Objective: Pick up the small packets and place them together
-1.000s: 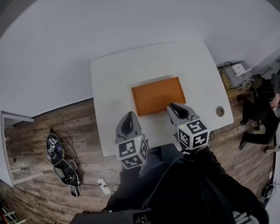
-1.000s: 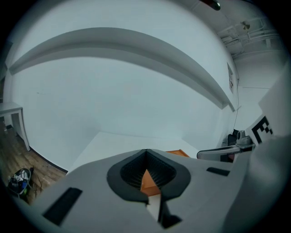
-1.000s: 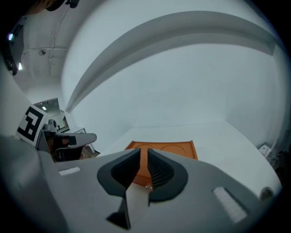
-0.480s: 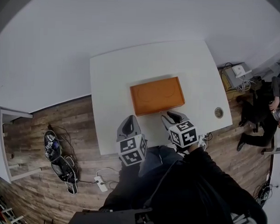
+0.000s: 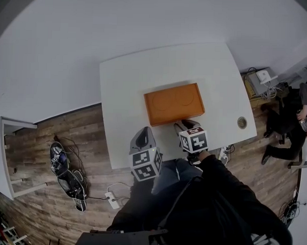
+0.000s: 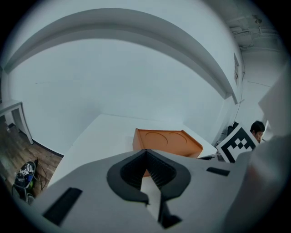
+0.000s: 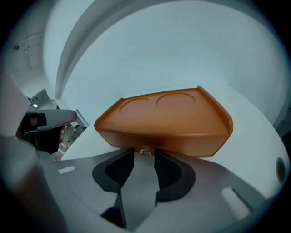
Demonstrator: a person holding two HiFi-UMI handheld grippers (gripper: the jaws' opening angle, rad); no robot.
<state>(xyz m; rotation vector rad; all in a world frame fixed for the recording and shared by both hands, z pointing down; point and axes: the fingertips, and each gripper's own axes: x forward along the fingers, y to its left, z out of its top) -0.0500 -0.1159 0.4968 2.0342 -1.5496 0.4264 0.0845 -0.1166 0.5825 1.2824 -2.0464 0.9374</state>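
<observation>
Packet: the only candidate I can spot is a tiny glinting piece (image 7: 145, 151). It's roundish and clear-looking, too small for me to swear it's a packet, and the head view doesn't show it at all.
Where it sits: right at the tips of my right tool (image 7: 144, 155), just in front of the front wall of the orange tray (image 7: 163, 118). I can't tell if it touches that wall.
Right tool: jaws spread, and they've just been opening. The glinting piece is in the gap at the tips, with the pads not pressing on it. In the head view this tool (image 5: 183, 127) points down at the tray's near edge.
Left tool: jaws (image 6: 145, 152) pressed together at the tips, nothing pinched. It (image 5: 142, 138) hangs just left of the right one, over white desk, short of the tray's near left corner.
Tray: orange all over, shallow, with a raised rim and two round recesses side by side in its floor (image 5: 174, 102).
Desk: white (image 5: 145, 79), with the tray roughly mid-desk, a bit toward my side.
Edges: the near desk edge runs just under both tools. There's a round cable hole (image 5: 241, 122) close to the right edge.
Open room: plain desk surface behind the tray and on both sides of it. The wood floor (image 5: 57, 136) is off to the left, with shoes (image 5: 66, 174) well apart from the desk.
</observation>
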